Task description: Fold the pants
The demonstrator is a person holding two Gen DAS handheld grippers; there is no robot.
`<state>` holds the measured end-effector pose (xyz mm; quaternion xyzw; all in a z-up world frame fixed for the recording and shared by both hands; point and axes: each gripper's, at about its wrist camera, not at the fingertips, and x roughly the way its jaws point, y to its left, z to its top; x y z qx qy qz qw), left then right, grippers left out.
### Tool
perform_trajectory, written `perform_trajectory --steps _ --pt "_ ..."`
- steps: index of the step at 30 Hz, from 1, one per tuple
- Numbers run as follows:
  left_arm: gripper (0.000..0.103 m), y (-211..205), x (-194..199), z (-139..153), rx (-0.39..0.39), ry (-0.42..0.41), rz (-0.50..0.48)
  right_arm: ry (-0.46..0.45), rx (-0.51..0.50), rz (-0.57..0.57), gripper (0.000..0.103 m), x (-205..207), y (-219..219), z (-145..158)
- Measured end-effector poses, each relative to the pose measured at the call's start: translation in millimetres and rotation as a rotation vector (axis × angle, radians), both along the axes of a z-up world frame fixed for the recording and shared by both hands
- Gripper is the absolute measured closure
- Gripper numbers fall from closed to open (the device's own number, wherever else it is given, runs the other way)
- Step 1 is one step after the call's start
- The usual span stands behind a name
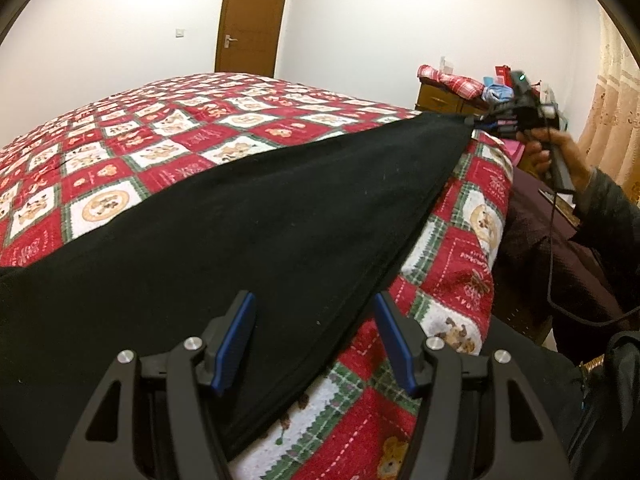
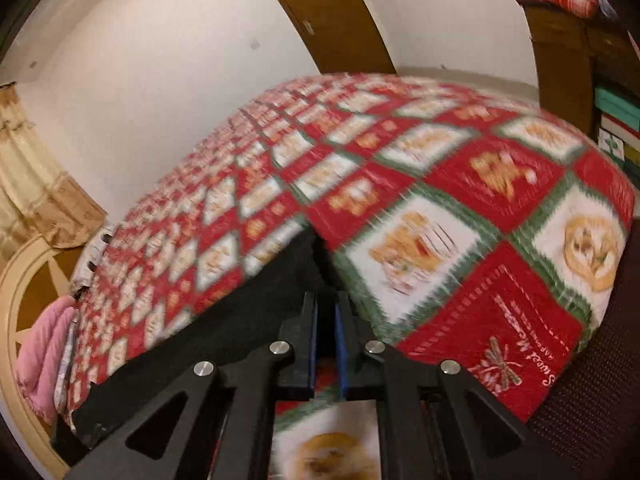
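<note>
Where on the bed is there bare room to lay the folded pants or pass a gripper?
Free: the broad quilt stretch between the black pants and the far edge toward the door. A narrow quilt strip also shows along the near right edge. Crowded: the near side, covered by the pants, and the cluttered dresser.

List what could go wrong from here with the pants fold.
1. The right gripper pinches only the far tip of the black pants; so small a bite could slip out if pulled.
2. The left gripper is open, pads astride the pants' near edge, not pressing, so that end may drag across the quilt.
3. The pants run close along the bed's edge; a loose end might slide off.
</note>
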<state>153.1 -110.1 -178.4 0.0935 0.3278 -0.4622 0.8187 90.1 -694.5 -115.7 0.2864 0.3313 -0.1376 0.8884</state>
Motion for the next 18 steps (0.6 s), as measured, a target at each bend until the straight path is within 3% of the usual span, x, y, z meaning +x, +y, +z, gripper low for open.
perform_trajectory --steps 1,2,3,4,9,14,18 --pt "0.039 0.4 -0.3 0.3 0.002 0.000 -0.003 -0.017 0.001 -0.006 0.091 -3.0 0.8 0.4" --pt "0.039 0.7 -1.1 0.4 0.007 -0.001 -0.010 -0.017 -0.008 -0.015 0.074 -5.5 1.4 2.2" --pt "0.039 0.8 -1.6 0.3 0.010 -0.001 -0.014 -0.015 -0.024 -0.032 0.046 -8.4 1.4 4.4" --pt "0.039 1.2 -2.2 0.1 0.013 -0.002 -0.017 -0.026 -0.051 -0.061 0.037 -14.5 1.5 9.3" --pt "0.039 5.8 -6.0 8.9 -0.023 0.000 -0.010 -0.074 -0.151 -0.146 0.034 -39.8 5.8 35.6" --pt "0.039 2.8 -4.3 7.4 -0.009 -0.009 0.008 -0.136 -0.180 0.080 0.034 -17.1 57.5 55.1" --pt "0.039 2.4 -3.5 -1.1 0.008 0.005 0.025 -0.103 -0.151 0.277 0.034 18.5 99.4 38.8"
